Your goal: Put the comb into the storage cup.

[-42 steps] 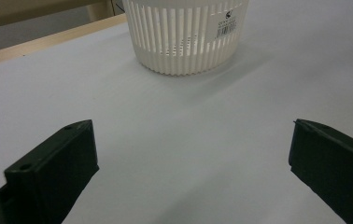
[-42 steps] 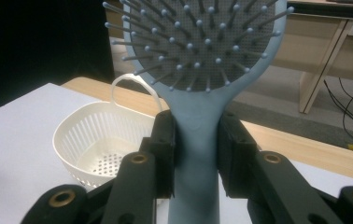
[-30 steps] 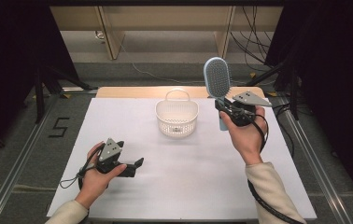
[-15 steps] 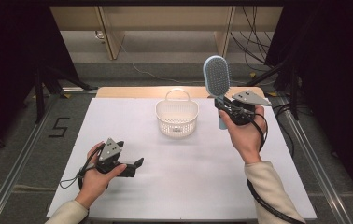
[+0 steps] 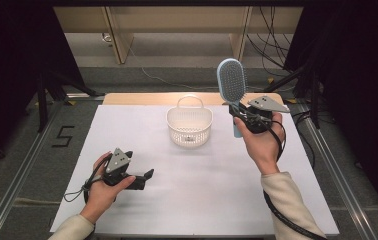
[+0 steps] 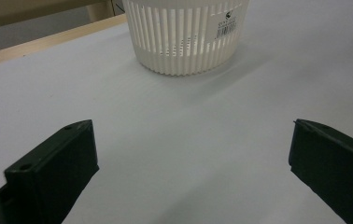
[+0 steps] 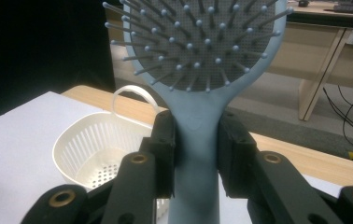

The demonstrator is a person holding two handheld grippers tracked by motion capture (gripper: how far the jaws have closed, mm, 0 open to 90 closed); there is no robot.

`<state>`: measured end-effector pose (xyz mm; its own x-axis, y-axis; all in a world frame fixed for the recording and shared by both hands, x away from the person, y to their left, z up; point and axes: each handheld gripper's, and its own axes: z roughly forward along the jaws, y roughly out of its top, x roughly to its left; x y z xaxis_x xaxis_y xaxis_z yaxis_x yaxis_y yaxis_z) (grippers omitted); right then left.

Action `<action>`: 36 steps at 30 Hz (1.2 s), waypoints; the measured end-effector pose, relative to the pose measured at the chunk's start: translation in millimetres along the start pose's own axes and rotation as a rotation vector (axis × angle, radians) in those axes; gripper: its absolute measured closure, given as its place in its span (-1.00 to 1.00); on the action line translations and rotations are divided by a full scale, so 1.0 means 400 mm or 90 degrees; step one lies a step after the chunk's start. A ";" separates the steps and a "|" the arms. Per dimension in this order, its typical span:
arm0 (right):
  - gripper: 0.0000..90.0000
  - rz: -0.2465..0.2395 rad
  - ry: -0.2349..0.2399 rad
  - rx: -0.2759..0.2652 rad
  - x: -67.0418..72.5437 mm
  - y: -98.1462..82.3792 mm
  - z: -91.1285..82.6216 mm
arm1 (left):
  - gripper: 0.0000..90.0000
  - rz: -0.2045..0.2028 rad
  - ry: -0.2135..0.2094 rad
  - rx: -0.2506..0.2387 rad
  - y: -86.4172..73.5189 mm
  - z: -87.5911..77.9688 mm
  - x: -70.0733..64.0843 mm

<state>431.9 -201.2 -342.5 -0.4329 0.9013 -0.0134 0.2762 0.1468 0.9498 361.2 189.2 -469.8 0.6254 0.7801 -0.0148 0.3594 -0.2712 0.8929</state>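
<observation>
A light blue hairbrush (image 5: pixel 232 82) stands upright in the air right of a white slatted basket (image 5: pixel 189 125). My right gripper (image 5: pixel 240 116) is shut on the brush's handle, just under the bristled head. Its own view has both pads pressed against the handle of the hairbrush (image 7: pixel 196 135), with the empty basket (image 7: pixel 102 149) below and to the left. My left gripper (image 5: pixel 147 179) rests on the white table at the front left, open, with nothing between its fingers. From that gripper the basket (image 6: pixel 186 35) stands a short way ahead.
The white tabletop (image 5: pixel 207 190) has a wooden strip (image 5: pixel 132 98) along its far edge. Metal rails (image 5: pixel 22 165) run down both sides. Cables (image 5: pixel 272 45) lie on the floor behind the table, and a cable trails from each gripper.
</observation>
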 end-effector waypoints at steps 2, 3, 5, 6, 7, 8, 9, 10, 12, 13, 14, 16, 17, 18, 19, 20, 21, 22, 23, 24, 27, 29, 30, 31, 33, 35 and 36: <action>0.57 0.000 0.000 -0.001 0.001 0.001 0.001 | -0.99 0.000 0.000 0.000 0.000 0.000 0.000; 0.57 0.000 0.000 -0.001 0.001 0.001 0.001 | -0.99 0.000 0.000 0.000 0.000 0.000 0.000; 0.57 0.000 0.000 -0.002 0.001 0.002 0.001 | -0.99 0.000 0.000 0.000 0.000 0.000 0.000; 0.57 0.000 0.000 -0.003 0.001 0.002 0.002 | -0.99 0.000 0.000 0.000 0.000 0.000 0.000; 0.57 0.000 0.000 -0.003 0.001 0.003 0.002 | -0.99 0.000 0.000 0.001 0.000 0.000 0.000; 0.57 0.000 0.000 -0.004 0.001 0.003 0.002 | -0.99 0.000 0.000 0.001 0.000 0.000 0.000; 0.57 0.000 0.000 -0.004 0.001 0.003 0.003 | -0.99 0.000 0.000 0.000 0.000 0.000 0.000; 0.57 0.000 0.000 -0.005 0.002 0.004 0.003 | -0.99 0.000 0.000 0.000 0.000 0.000 0.000; 0.57 0.000 0.000 -0.005 0.003 0.004 0.004 | -0.99 0.000 0.000 0.000 0.000 0.000 0.000; 0.57 0.000 0.000 -0.005 0.003 0.004 0.004 | -0.99 0.000 0.000 0.000 0.000 0.000 0.000; 0.57 -0.001 0.000 -0.006 0.003 0.005 0.005 | -0.99 0.000 0.000 0.000 0.000 0.000 0.000; 0.57 -0.001 0.001 -0.008 0.004 0.006 0.005 | -0.99 0.000 0.000 0.000 0.000 0.000 0.001; 0.57 -0.001 0.001 -0.008 0.004 0.006 0.006 | -0.99 0.000 0.000 0.000 0.000 0.000 0.000; 0.57 -0.002 0.001 -0.009 0.005 0.006 0.006 | -0.99 0.000 0.000 0.000 0.000 0.000 0.000; 0.57 -0.004 0.001 -0.009 0.005 0.006 0.007 | -0.99 0.000 0.000 0.000 0.000 0.000 0.000; 0.57 -0.004 0.001 -0.009 0.006 0.006 0.007 | -0.99 0.000 0.000 0.000 0.000 0.000 0.000; 0.57 -0.004 0.001 -0.009 0.006 0.006 0.008 | -0.99 0.000 0.000 0.000 0.000 0.000 0.000; 0.57 -0.004 0.002 -0.009 0.006 0.006 0.008 | -0.99 0.000 0.000 0.000 0.000 0.000 0.000; 0.57 -0.004 0.002 -0.009 0.007 0.007 0.009 | -0.99 0.000 0.000 -0.001 0.000 0.000 0.000; 0.57 -0.004 0.002 -0.009 0.007 0.007 0.010 | -0.99 0.000 0.000 0.000 0.000 0.000 0.001; 0.57 -0.004 0.002 -0.010 0.007 0.007 0.011 | -0.99 0.001 0.000 0.000 0.000 0.000 0.001; 0.57 -0.004 0.002 -0.010 0.008 0.007 0.012 | -0.99 0.000 0.000 0.000 0.000 -0.001 0.001; 0.57 -0.004 0.002 -0.010 0.008 0.007 0.012 | -0.99 0.000 0.001 0.000 0.000 -0.001 0.001; 0.57 -0.004 0.002 -0.010 0.008 0.007 0.013 | -0.99 0.001 0.000 0.000 0.000 -0.001 0.001; 0.57 -0.005 0.003 -0.011 0.009 0.008 0.014 | -0.99 0.001 0.000 0.000 0.000 -0.001 0.001; 0.57 -0.005 0.003 -0.011 0.010 0.008 0.015 | -0.99 0.001 0.000 -0.001 0.000 -0.001 0.001; 0.57 -0.005 0.003 -0.012 0.010 0.008 0.015 | -0.99 0.000 0.001 -0.001 0.000 -0.001 0.001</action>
<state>436.2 -194.6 -341.4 -0.4394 0.8981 -0.0194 0.2560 0.1459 0.9556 361.2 189.6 -469.6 0.6247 0.7808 -0.0143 0.3585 -0.2705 0.8935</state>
